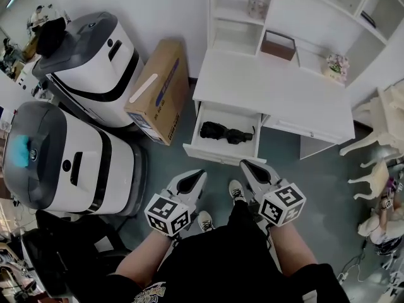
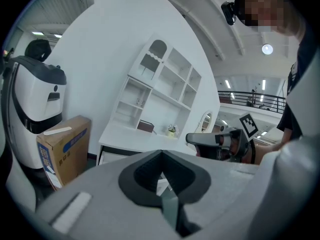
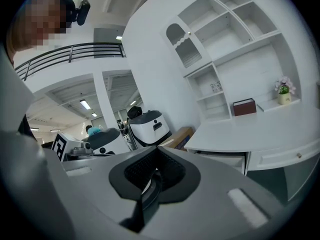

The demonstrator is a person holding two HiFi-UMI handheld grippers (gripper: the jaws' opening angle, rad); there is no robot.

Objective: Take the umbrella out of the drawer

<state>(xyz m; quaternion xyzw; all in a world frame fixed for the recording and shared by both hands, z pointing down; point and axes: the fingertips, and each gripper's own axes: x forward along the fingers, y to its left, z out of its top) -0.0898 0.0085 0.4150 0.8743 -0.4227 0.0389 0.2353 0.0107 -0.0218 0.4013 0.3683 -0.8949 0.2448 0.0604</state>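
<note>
**Drawer open, umbrella inside, both grippers closed and empty**

- Nearest: a person stands on the grey floor, shoes [image 1: 236,190] just short of the drawer.
- The left gripper [image 1: 197,177] and right gripper [image 1: 249,167] are held side by side in front of the body, tips toward the desk. They touch nothing.
- Left gripper view: the 2 jaws meet at the tips with nothing between them. Right gripper view shows the same.
- Next: the drawer [image 1: 214,153] stands open under the near-left corner of the worktop, its front wall just beyond the gripper tips.
- The umbrella [image 1: 226,132] is black and folded. It lies crosswise on the drawer floor, apart from both grippers.
- The desk [image 1: 278,96] has a white worktop, bare through the middle.
- At the far edge a brown box [image 1: 278,45] sits toward the left corner, and a small flower pot [image 1: 336,65] toward the far-right corner.
- The shelf unit [image 1: 235,17] rises behind the far edge.
- Off the left edge a cardboard box [image 1: 158,90] stands on the floor beside the desk. Further left are 2 white machines [image 1: 95,65] with grey tops, 1 nearer and 1 farther.
</note>
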